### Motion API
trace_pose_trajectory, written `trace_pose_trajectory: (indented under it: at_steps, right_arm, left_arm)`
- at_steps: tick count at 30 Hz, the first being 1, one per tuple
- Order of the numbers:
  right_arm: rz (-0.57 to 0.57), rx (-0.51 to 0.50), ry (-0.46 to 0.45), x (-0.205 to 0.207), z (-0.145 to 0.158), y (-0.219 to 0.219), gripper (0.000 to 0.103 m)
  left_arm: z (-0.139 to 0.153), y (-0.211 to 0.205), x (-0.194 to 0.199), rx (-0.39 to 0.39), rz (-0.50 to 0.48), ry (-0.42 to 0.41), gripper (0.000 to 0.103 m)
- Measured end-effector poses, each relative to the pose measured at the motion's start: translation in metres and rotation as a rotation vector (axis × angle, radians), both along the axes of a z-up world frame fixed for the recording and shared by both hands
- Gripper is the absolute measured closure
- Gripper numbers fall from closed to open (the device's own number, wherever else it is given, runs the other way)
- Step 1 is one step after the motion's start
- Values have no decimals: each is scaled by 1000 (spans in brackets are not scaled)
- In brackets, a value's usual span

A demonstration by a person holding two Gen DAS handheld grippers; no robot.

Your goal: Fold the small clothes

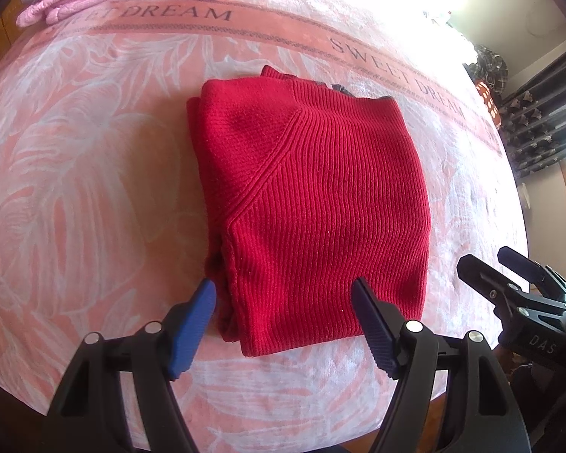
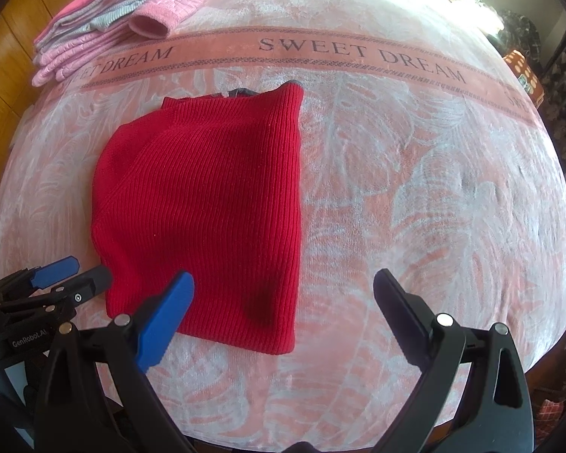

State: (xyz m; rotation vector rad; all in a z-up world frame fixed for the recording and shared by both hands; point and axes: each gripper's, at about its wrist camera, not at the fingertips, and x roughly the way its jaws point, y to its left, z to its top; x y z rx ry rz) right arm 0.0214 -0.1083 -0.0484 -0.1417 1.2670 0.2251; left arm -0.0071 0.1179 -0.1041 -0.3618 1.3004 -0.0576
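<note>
A red ribbed knit garment [image 1: 313, 204] lies folded into a neat rectangle on the pink blanket [image 1: 94, 173], with a dark bit of fabric peeking out at its far edge. My left gripper [image 1: 283, 294] is open just above its near edge, empty. In the right wrist view the same red garment [image 2: 207, 204] sits left of centre. My right gripper [image 2: 283, 283] is open near the garment's near right corner, holding nothing. Each gripper shows in the other's view: the right gripper [image 1: 509, 264] at the lower right, the left gripper [image 2: 75, 271] at the lower left.
A stack of folded pink and grey clothes [image 2: 94, 26] with a pink quilted sleeve [image 2: 158, 19] lies at the blanket's far left. The blanket [image 2: 415, 188] bears "SWEET DREAM" lettering. Wooden panelling [image 2: 11, 49] is at the left, dark shelving [image 1: 539, 120] at the right.
</note>
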Motion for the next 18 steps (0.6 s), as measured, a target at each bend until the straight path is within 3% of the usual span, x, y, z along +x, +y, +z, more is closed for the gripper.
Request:
trace_pose_trajectory:
  at_steps: [18]
  right_arm:
    - [4,-4,46,-11,-12,-2,8]
  left_arm:
    - [-6,-3,-14,-5,14,29,28]
